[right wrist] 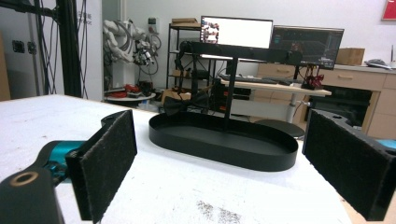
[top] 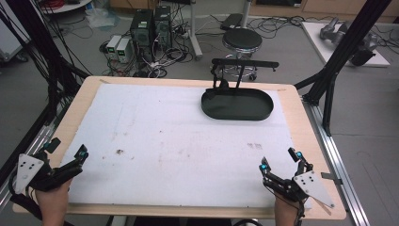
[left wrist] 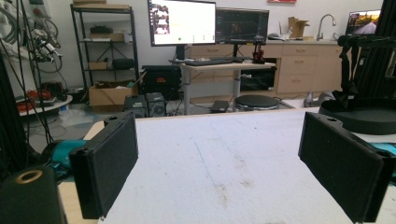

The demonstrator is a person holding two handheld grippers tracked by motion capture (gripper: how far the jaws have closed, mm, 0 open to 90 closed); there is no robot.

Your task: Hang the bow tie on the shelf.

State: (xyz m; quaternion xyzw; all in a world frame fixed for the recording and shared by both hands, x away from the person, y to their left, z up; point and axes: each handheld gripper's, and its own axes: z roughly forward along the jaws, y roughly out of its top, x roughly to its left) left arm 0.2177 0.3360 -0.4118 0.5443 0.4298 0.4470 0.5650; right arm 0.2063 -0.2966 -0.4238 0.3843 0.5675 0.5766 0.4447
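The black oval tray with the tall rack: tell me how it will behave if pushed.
The black oval tray looks rigid, with a flat base, so it would probably slide on the white mat. Its tall rack may make it top-heavy; pushing high could tip it.

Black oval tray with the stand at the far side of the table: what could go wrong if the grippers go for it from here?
The black oval tray carries a tall stand with a crossbar; a gripper reaching in could knock the bar and perhaps tip it. A small dark bow-shaped item hangs low from the stand and could be dislodged. The left gripper and right gripper sit open at the near edge, so it is a long reach.
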